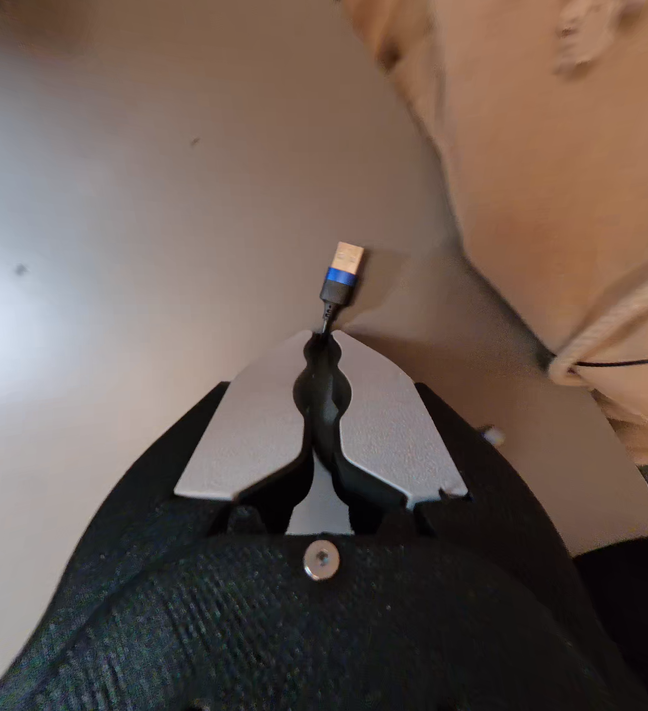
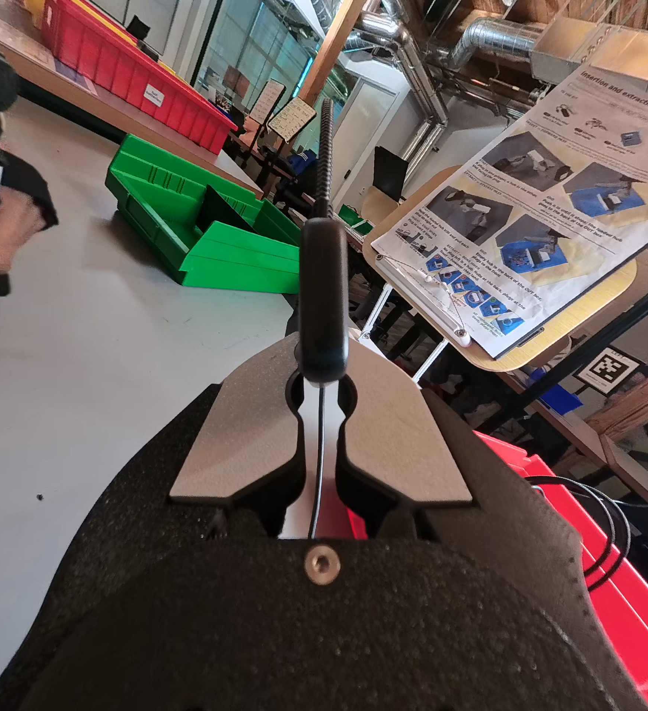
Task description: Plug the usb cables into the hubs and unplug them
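Left gripper (image 1: 324, 334) is clamped on the thin black cable of a blue-collared, gold-tipped USB plug (image 1: 340, 277), poking out above the grey table (image 1: 122, 231). Right gripper (image 2: 322, 346) pinches a rounded black hub (image 2: 323, 300), its braided black lead (image 2: 327, 154) rising upward, green plastic bin (image 2: 199, 227) beyond.

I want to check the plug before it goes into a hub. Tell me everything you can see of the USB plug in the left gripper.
The USB plug has a flat metal tip with a coppery tint, a blue band behind it and a black body ending in a short ribbed strain relief. The left gripper is shut on the thin black cable just behind it, not on the plug. The plug sticks out past the fingertips, tilted slightly right, in the air over the grey table, touching nothing else.
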